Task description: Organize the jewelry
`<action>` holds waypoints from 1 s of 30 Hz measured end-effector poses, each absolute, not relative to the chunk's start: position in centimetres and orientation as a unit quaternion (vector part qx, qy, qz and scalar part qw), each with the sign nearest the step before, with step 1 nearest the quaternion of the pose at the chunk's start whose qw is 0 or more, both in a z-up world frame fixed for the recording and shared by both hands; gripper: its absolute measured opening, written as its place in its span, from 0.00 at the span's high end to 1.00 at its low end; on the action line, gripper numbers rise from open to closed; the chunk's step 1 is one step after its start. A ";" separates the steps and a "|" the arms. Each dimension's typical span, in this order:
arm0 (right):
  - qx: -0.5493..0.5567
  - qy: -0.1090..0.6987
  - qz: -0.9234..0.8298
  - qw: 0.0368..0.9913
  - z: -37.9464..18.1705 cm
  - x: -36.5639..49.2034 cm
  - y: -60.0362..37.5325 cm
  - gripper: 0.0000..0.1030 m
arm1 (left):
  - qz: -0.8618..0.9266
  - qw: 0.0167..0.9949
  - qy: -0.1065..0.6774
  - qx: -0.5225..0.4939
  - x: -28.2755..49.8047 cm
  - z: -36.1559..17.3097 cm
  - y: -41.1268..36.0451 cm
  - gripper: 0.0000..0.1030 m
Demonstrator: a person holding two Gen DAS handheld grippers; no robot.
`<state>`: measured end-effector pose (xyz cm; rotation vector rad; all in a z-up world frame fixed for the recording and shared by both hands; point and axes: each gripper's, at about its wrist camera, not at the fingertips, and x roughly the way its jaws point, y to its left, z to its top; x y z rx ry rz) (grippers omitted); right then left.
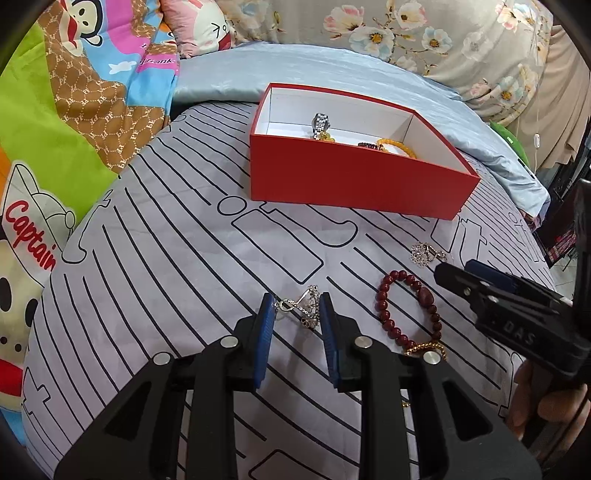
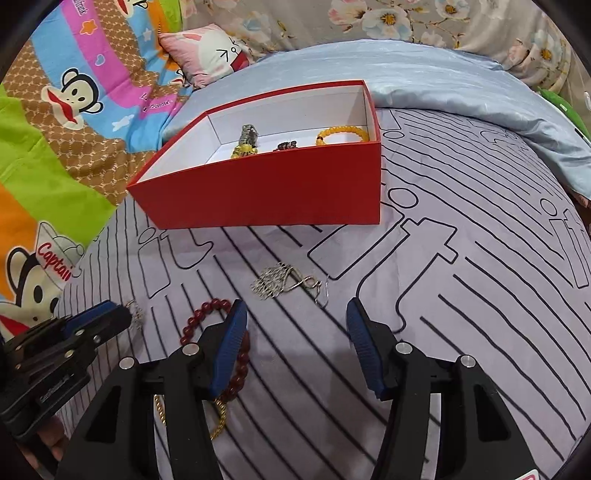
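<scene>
A red box (image 1: 354, 181) (image 2: 273, 188) with a white inside stands on the striped sheet and holds a silver watch (image 1: 320, 123), a yellow bead bracelet (image 2: 341, 133) and a dark piece. My left gripper (image 1: 297, 308) is partly open, its blue pads either side of a silver pendant (image 1: 304, 304) lying on the sheet. A dark red bead bracelet (image 1: 406, 308) (image 2: 207, 314) lies to its right, with a gold chain (image 1: 424, 347) at its near end. My right gripper (image 2: 295, 314) is open, just short of a silver filigree pendant (image 2: 277, 282).
A cartoon-print blanket (image 1: 55, 129) lies at the left. A light blue quilt (image 1: 332, 70) and floral bedding (image 1: 443, 33) lie behind the box. The right gripper shows at the right in the left wrist view (image 1: 458, 275), near the filigree pendant (image 1: 424, 253).
</scene>
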<state>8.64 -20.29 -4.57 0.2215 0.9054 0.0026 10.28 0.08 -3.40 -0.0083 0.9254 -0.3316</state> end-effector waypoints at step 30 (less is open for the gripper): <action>0.104 0.356 0.035 0.928 3.6 5.8 -20.1 1.00 | -0.183 0.889 0.420 -0.019 10.0 0.7 0.1 0.77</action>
